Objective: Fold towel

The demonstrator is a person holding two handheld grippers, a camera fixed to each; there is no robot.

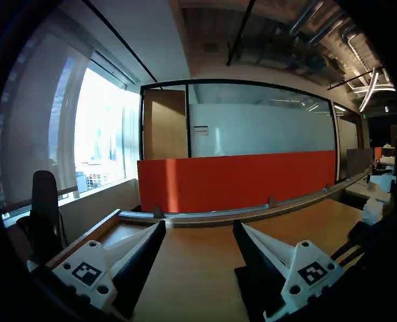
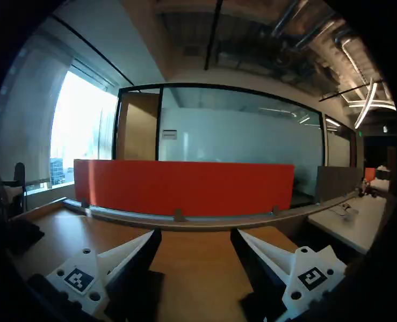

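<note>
My left gripper (image 1: 199, 225) hangs wide open over the wooden worktop (image 1: 198, 279), with nothing between its fingers. My right gripper (image 2: 196, 233) is spread just as wide and empty, also above the worktop. I cannot tell where the towel lies. Along the worktop's far edge runs a grey rail (image 1: 219, 213), an orange divider (image 1: 236, 180) stands behind it, and beyond that a glass wall (image 1: 262, 121).
</note>
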